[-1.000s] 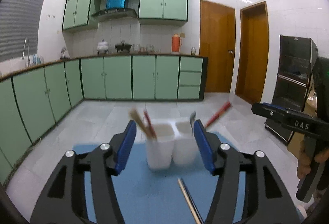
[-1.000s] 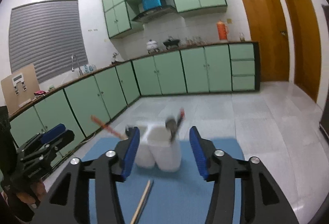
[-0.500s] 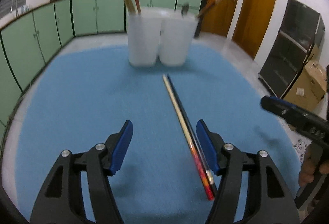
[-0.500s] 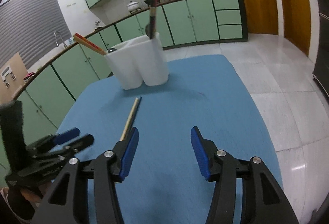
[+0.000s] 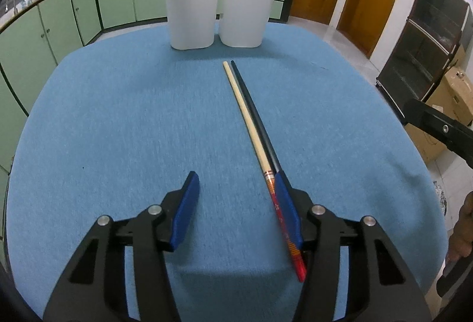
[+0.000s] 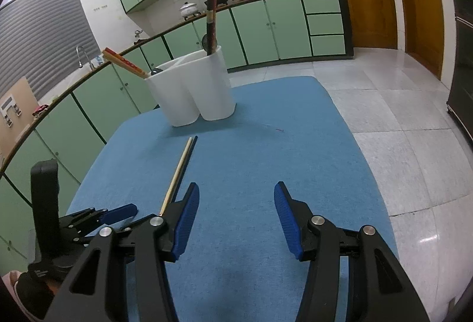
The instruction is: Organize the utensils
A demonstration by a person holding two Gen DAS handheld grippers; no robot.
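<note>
The table (image 5: 118,115), covered in blue cloth, carries everything here. At its far edge stands the white two-compartment utensil holder (image 5: 218,6), already stocked: chopsticks lean out of its left cup, and a spoon and a dark stick rise from the right one. Taking that holder as the landmark, the two loose chopsticks lie on the cloth on the near side of it, side by side and touching, their thin tips pointing back toward the holder's right cup and their thick ends toward the person. One is the pale chopstick (image 5: 251,127), with a red patterned handle; the other is the dark chopstick (image 5: 260,118).

Their long axis runs almost straight from the holder to the left claw (image 5: 236,203), slanting slightly rightward as it comes near. The handle ends lie against the inner face of that claw's right finger, so the pair sits off-centre in the gap. The left claw's jaws are closing with the sticks between them, not yet pinched from both sides.

The right claw (image 6: 235,215) hovers over bare cloth, jaws apart and empty, with the chopsticks off to its left. The left hand looks clearly nearer for the pickup.
</note>
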